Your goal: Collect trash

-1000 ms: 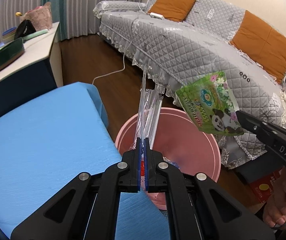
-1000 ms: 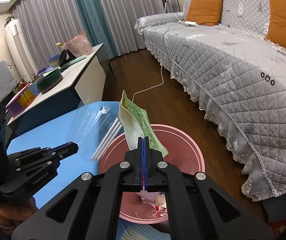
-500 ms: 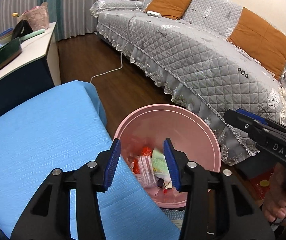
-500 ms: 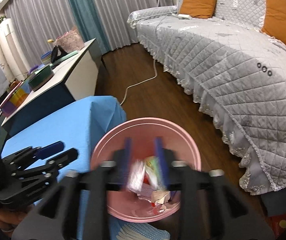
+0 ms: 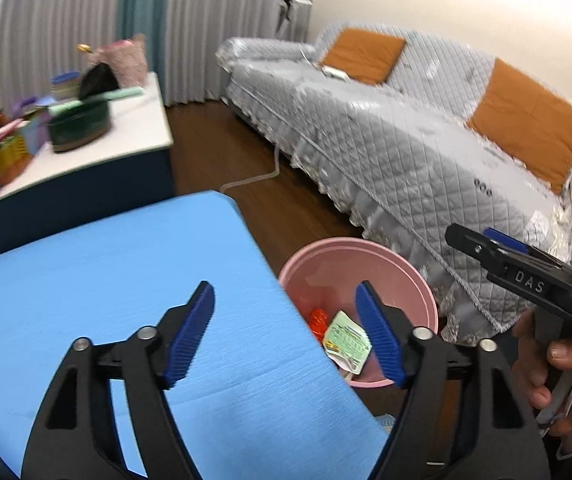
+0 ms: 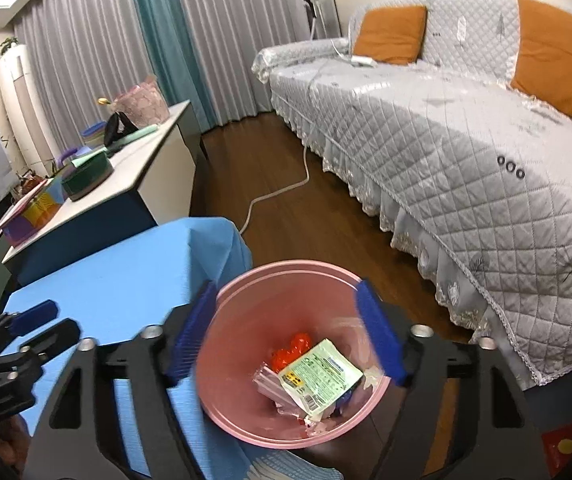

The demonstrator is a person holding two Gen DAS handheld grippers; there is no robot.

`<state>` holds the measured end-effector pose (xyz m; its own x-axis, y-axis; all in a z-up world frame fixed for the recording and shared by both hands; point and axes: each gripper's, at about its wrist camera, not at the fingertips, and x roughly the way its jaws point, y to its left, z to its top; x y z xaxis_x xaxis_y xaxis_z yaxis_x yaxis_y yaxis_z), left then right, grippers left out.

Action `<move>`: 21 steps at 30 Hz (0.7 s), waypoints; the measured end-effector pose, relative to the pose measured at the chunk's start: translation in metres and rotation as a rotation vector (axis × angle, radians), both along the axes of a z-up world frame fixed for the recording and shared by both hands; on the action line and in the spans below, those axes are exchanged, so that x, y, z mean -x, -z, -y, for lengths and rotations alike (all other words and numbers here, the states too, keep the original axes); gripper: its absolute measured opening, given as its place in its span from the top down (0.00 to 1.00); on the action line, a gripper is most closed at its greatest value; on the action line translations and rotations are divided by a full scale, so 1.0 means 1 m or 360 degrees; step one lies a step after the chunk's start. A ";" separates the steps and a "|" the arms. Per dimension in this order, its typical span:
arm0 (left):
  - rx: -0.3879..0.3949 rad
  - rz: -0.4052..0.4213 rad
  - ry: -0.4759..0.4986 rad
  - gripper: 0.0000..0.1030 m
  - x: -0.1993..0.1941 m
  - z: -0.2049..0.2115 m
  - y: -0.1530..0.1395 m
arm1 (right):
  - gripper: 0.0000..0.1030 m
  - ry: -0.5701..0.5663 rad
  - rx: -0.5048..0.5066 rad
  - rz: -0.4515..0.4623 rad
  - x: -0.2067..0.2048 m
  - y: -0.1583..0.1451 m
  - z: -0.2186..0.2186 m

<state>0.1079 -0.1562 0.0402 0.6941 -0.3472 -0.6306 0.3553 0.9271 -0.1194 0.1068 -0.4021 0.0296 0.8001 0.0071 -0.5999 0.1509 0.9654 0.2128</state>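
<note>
A pink bin (image 6: 241, 364) stands on the floor beside the blue-covered table (image 6: 125, 280). Inside it lie a green and white packet (image 6: 320, 380), a clear straw wrapper (image 6: 267, 382) and red trash (image 6: 292, 346). My right gripper (image 6: 286, 336) is open and empty, right above the bin. My left gripper (image 5: 286, 334) is open and empty over the table edge (image 5: 125, 272), with the bin (image 5: 414, 292) and the packet (image 5: 346, 340) just to its right. The right gripper also shows in the left wrist view (image 5: 482, 244), and the left gripper in the right wrist view (image 6: 41, 320).
A grey quilted sofa (image 6: 466, 128) with orange cushions (image 6: 390, 34) runs along the right. A white cable (image 6: 277, 192) lies on the wooden floor. A white-topped cabinet (image 6: 141, 168) with boxes and a pink basket (image 6: 141, 106) stands behind the table.
Both grippers opened and dropped the green packet and the straw wrapper into the pink bin. The left gripper then moved back over the table.
</note>
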 end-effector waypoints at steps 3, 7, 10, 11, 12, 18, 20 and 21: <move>0.0046 0.0048 -0.0109 0.21 0.016 -0.025 -0.010 | 0.07 -0.0016 0.0035 0.0058 0.009 -0.010 -0.012; 0.0073 0.0101 -0.0230 0.14 0.038 -0.057 -0.019 | 0.05 -0.0090 0.0076 0.0082 0.019 -0.022 -0.036; 0.0066 0.0121 -0.0315 0.08 0.056 -0.080 -0.022 | 0.05 -0.0129 0.0093 0.0098 0.031 -0.031 -0.055; 0.0059 0.0133 -0.0341 0.08 0.064 -0.087 -0.023 | 0.05 -0.0137 0.0101 0.0112 0.037 -0.034 -0.062; 0.0045 0.0148 -0.0368 0.08 0.072 -0.093 -0.023 | 0.05 -0.0147 0.0107 0.0127 0.044 -0.037 -0.070; -0.0010 0.0191 -0.0477 0.08 0.119 -0.120 -0.022 | 0.05 -0.0159 0.0114 0.0166 0.093 -0.042 -0.107; -0.0034 0.0191 -0.0497 0.08 0.133 -0.126 -0.019 | 0.05 -0.0153 0.0131 0.0160 0.107 -0.041 -0.117; -0.0043 0.0189 -0.0507 0.08 0.141 -0.129 -0.017 | 0.05 -0.0141 0.0146 0.0157 0.116 -0.040 -0.123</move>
